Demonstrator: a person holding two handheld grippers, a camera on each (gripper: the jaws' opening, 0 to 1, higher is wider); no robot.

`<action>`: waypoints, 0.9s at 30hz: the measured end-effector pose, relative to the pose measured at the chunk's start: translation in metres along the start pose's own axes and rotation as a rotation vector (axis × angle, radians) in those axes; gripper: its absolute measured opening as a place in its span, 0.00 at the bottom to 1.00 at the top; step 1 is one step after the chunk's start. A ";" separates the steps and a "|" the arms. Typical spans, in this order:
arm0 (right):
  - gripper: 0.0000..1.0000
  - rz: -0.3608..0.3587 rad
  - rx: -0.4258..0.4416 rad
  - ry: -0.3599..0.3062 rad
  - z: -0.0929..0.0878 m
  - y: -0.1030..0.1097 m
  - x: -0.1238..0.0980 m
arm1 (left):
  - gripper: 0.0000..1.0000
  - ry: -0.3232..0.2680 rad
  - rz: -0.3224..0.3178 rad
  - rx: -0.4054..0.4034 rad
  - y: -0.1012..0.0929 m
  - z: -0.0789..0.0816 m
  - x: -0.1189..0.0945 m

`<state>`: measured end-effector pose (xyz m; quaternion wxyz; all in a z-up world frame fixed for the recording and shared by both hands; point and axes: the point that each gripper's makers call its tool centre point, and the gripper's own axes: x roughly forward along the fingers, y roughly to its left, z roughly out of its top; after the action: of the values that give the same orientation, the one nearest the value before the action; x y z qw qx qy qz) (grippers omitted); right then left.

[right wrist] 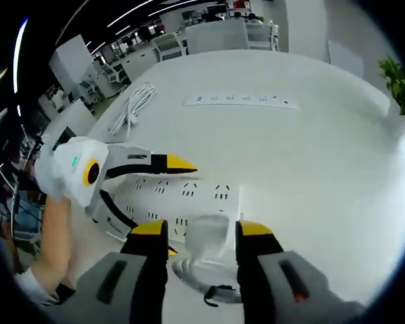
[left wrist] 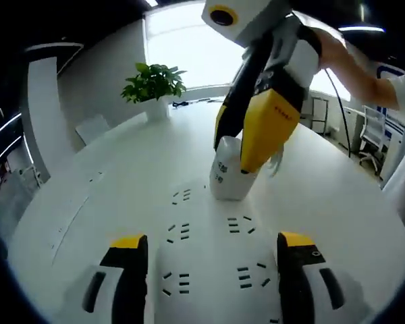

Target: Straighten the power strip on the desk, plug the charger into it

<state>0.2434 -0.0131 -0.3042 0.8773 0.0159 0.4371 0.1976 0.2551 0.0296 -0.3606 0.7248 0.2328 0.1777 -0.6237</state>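
Right gripper: jaws closed narrow on the white charger, one on each side, its cable trailing below. The charger stands upright on the power strip, apparently over a socket; judged as mid-insertion, gripped by the sides so it can be pushed straight down.

Left gripper: jaws wide apart, holding nothing, straddling the power strip, probably to steady it against the push.

The strip lies on the white desk. A second strip and a coiled cord lie well apart. A potted plant stands at the far edge.
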 end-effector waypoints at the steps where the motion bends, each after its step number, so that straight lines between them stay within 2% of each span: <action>1: 0.39 0.019 -0.005 -0.029 0.003 0.002 -0.004 | 0.81 -0.008 0.033 0.001 0.004 0.003 -0.006; 4: 0.39 0.053 -0.013 -0.107 0.009 0.005 -0.017 | 0.76 -0.056 0.123 0.005 0.010 0.014 -0.024; 6: 0.39 0.084 -0.019 -0.166 0.014 0.007 -0.024 | 0.75 -0.076 0.145 0.003 0.005 0.017 -0.038; 9: 0.38 0.122 -0.032 -0.215 0.014 0.008 -0.029 | 0.75 -0.094 0.179 -0.026 -0.004 0.017 -0.057; 11: 0.37 0.130 -0.041 -0.223 0.010 0.008 -0.030 | 0.75 -0.108 0.196 -0.053 -0.009 0.016 -0.065; 18: 0.33 0.120 -0.219 -0.353 0.008 0.009 -0.038 | 0.75 -0.157 0.237 -0.125 -0.032 0.014 -0.078; 20: 0.32 0.120 -0.272 -0.402 0.010 0.010 -0.042 | 0.72 -0.143 0.227 -0.154 -0.044 0.008 -0.078; 24: 0.29 0.068 -0.479 -0.497 0.012 0.010 -0.052 | 0.73 -0.151 0.234 -0.175 -0.057 -0.001 -0.078; 27: 0.30 0.083 -0.479 -0.547 0.008 0.015 -0.060 | 0.74 -0.155 0.239 -0.193 -0.062 -0.010 -0.079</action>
<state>0.2125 -0.0202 -0.2504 0.9318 -0.1201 0.1266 0.3182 0.1816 0.0928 -0.3327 0.8244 0.1328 0.1513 -0.5291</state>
